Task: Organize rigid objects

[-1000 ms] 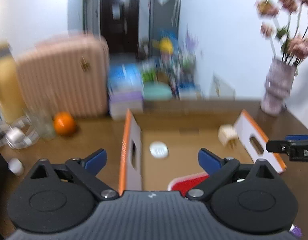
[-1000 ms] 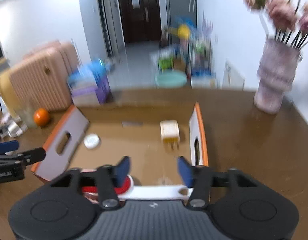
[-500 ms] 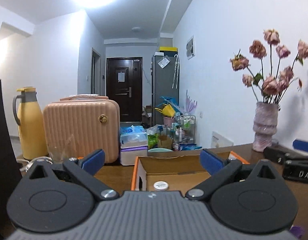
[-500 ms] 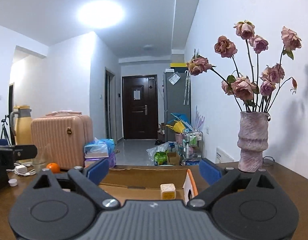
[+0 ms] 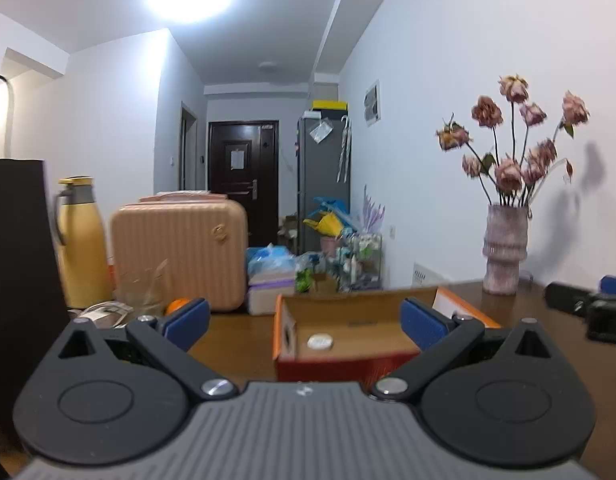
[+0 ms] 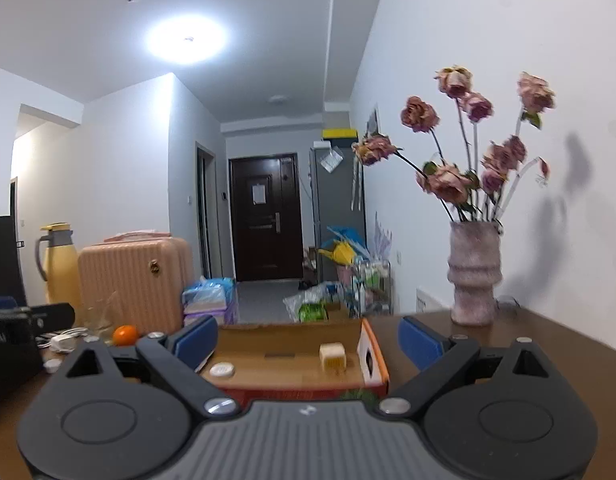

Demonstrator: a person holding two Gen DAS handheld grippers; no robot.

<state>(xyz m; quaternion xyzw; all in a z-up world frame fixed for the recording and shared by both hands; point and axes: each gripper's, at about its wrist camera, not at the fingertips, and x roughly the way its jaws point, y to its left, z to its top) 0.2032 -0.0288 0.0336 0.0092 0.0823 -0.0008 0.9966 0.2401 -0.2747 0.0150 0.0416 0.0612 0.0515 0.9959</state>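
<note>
Our left gripper (image 5: pixel 304 318) and right gripper (image 6: pixel 308 340) gape wide, empty, the right freshly spread. At twelve o'clock sits the cardboard box (image 6: pixel 284 346); its charger cube (image 6: pixel 332 355) looks blurred.

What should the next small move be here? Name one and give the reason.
Probably swing the left gripper toward the orange beside the cardboard box. Both grippers are open and hold nothing; the right gripper has just been opening with nothing between its pads. The white cap and the charger plug already lie inside the box; the orange is still outside.
</note>
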